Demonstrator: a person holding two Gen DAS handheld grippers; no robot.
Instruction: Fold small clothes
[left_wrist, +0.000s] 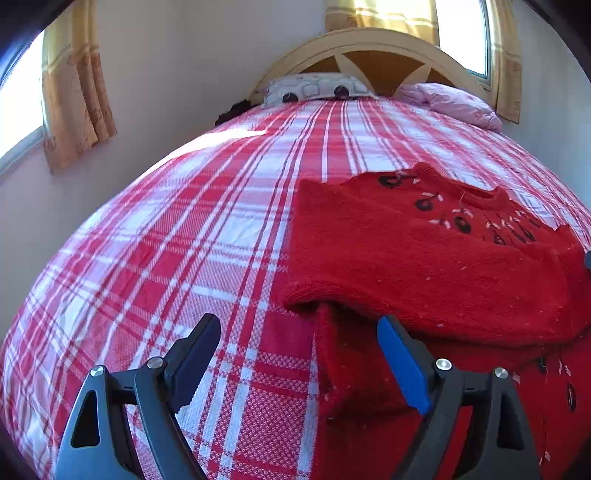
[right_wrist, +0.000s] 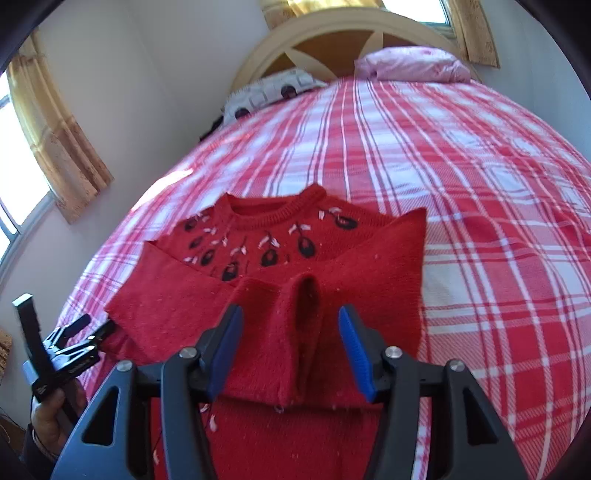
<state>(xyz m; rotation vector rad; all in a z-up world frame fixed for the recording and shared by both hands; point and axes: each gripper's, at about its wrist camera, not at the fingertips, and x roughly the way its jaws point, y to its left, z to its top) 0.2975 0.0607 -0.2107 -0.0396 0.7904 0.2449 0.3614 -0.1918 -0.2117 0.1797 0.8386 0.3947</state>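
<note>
A small red knit sweater (right_wrist: 288, 266) with black and white embroidery near the collar lies on the plaid bed, both sleeves folded in across the body. It also shows in the left wrist view (left_wrist: 424, 266). My right gripper (right_wrist: 291, 321) is open, its jaws on either side of the two sleeve cuffs at the middle. My left gripper (left_wrist: 299, 332) is open at the sweater's left edge, one finger over the bedspread, the other over the knit. The left gripper also shows at the lower left of the right wrist view (right_wrist: 85, 328).
The bed has a red and white plaid cover (left_wrist: 166, 240). A patterned pillow (left_wrist: 314, 88) and a pink pillow (left_wrist: 454, 99) lie at the wooden headboard (left_wrist: 369, 48). Curtained windows (left_wrist: 74, 92) are on the left wall.
</note>
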